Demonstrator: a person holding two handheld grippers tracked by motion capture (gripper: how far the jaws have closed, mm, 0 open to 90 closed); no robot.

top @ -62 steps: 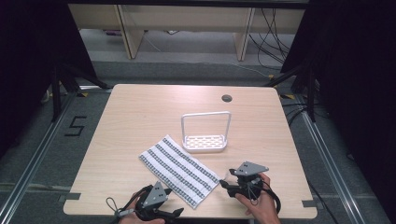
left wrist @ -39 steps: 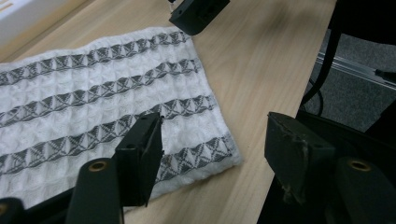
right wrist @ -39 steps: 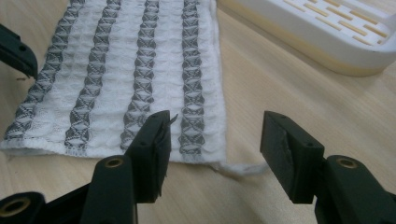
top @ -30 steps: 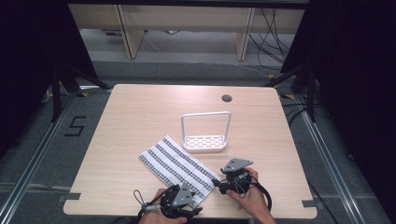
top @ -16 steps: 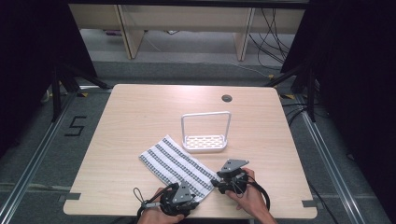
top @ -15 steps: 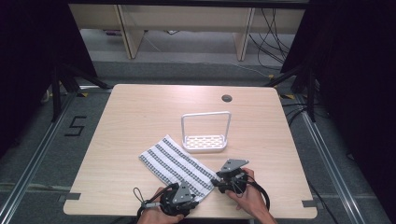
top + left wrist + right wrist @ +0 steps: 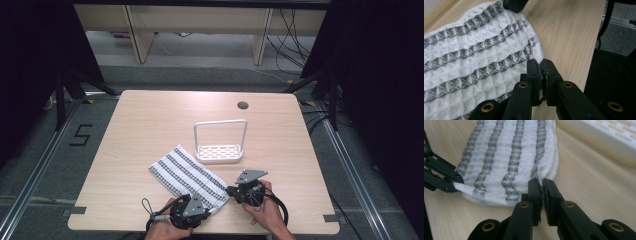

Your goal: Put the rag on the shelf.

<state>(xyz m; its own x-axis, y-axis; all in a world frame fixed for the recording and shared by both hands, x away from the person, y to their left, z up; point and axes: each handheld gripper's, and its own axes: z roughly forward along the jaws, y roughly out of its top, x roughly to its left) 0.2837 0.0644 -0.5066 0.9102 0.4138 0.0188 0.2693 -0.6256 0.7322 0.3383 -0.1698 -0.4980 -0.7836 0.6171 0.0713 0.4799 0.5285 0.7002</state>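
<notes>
Pale wood table [image 7: 150,125] on a grey floor, dark curtains to either side, and the person's two hands come in over its near edge. Using the striped towel [image 7: 187,175] as the marker: it lies flat and slantwise near that edge, and both hands sit low at its nearest end, knuckles up, tongs pointing in at the cloth. The left gripper [image 7: 209,212] has just been closing and now pinches the towel's near corner, a fold of hem squeezed between its jaws. The right gripper [image 7: 229,191] is at the corner beside it, its jaws also just drawn together, gripping the towel's edge. Neither hand is lifted; the cloth still rests on the wood. Just beyond the towel's far side stands a white rack [image 7: 220,145] with a tall hoop handle, and farther past that a small round hole [image 7: 243,105] in the tabletop
</notes>
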